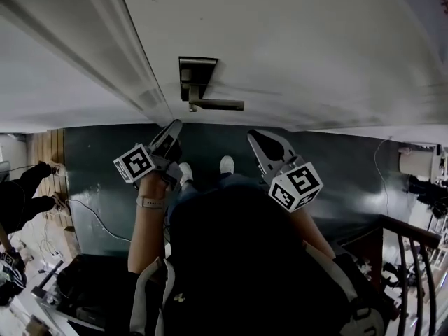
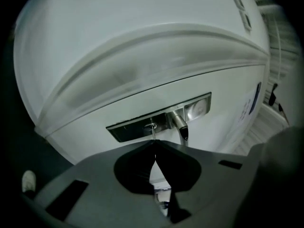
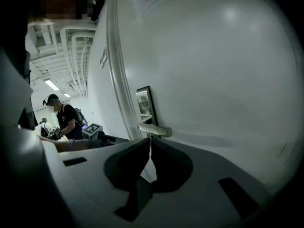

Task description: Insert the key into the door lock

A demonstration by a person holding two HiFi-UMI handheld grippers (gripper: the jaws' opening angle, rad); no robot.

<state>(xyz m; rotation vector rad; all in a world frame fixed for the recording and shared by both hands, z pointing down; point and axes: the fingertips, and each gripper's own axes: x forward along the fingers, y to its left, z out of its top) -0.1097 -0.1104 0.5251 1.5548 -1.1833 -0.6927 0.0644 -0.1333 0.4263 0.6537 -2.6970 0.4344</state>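
Observation:
A white door (image 1: 294, 40) carries a metal lock plate (image 1: 197, 71) with a lever handle (image 1: 215, 105). My left gripper (image 1: 174, 124) hangs just below and left of the plate, shut on a thin key (image 2: 153, 133). In the left gripper view the key points up from the closed tips at the round keyhole (image 2: 152, 125) on the lock plate (image 2: 137, 127), left of the lever handle (image 2: 181, 125). Whether its tip is inside, I cannot tell. My right gripper (image 1: 253, 136) is to the right below the lever, its jaws shut with nothing seen between them; the lever handle (image 3: 155, 130) lies just beyond its tips (image 3: 150, 139).
The door frame moulding (image 1: 105, 54) runs left of the lock. A stair railing (image 1: 413, 257) stands at the lower right. Bags and cables (image 1: 42, 271) lie on the floor at the left. A person in a cap (image 3: 64, 118) stands farther back on the left.

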